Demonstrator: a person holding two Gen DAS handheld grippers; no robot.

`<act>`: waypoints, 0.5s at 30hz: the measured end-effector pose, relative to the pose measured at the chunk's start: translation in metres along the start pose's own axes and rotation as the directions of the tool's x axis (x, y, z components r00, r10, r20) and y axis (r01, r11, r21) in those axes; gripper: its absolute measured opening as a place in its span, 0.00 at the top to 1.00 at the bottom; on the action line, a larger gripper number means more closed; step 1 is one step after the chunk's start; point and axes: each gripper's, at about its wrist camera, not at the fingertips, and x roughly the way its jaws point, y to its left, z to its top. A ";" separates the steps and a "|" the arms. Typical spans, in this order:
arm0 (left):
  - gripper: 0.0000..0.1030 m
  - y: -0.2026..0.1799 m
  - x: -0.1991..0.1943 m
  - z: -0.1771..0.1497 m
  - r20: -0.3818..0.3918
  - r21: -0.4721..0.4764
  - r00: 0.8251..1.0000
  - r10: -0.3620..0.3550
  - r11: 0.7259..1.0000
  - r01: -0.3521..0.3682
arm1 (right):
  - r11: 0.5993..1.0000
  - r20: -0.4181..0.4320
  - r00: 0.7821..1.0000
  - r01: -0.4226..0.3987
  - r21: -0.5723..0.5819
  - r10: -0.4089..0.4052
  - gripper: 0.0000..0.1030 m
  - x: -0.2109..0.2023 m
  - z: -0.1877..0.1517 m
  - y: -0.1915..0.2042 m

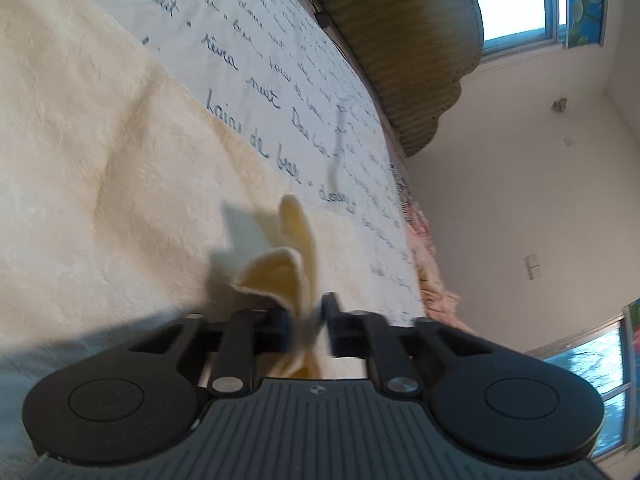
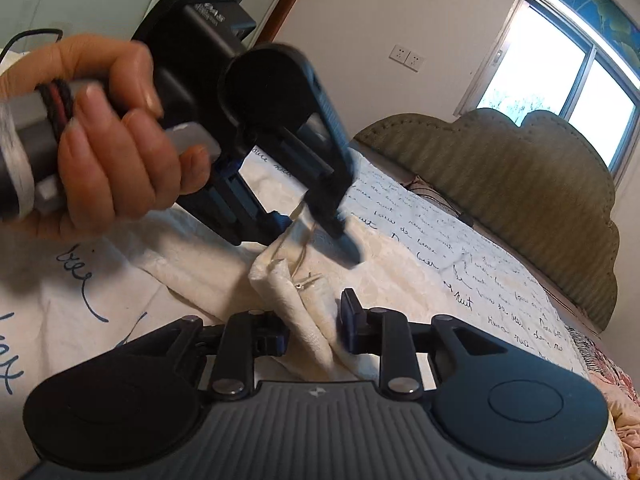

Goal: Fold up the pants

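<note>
**Inspector:** State the position of the pants.

**Assistant:** The cream pants [image 1: 100, 152] lie spread across the bed [image 2: 480, 240], over a white sheet [image 1: 280, 92] printed with dark handwriting. The fabric is textured and creased. One edge is lifted off the bed into a bunched fold between the two grippers.

**Inspector:** Left gripper?

**Assistant:** The left gripper [image 1: 306, 322] has its jaws drawn close together and clamped on a folded edge of the pants. A loop of cloth stands up past the fingertips, and a short tail hangs back toward the gripper body. In the right wrist view it comes in from the upper left, held by a hand [image 2: 108, 136], its tips on the same raised fold.

**Inspector:** Right gripper?

**Assistant:** The right gripper [image 2: 316, 332] has a thick bunch of the pants between its jaws. The left pad touches the cloth; a small gap shows beside the right pad, so I cannot tell whether the grip is firm.

**Inspector:** Surroundings?

**Assistant:** A green padded headboard [image 2: 500, 184] stands at the far end of the bed, a window [image 2: 560, 76] behind it. A pink floral cover [image 1: 424, 256] shows at the bed's edge
</note>
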 end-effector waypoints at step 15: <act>0.93 -0.020 -0.099 0.012 0.199 0.441 0.962 0.189 0.859 -0.260 | 0.939 0.128 0.965 -0.253 0.231 0.228 0.78 0.014 0.059 0.008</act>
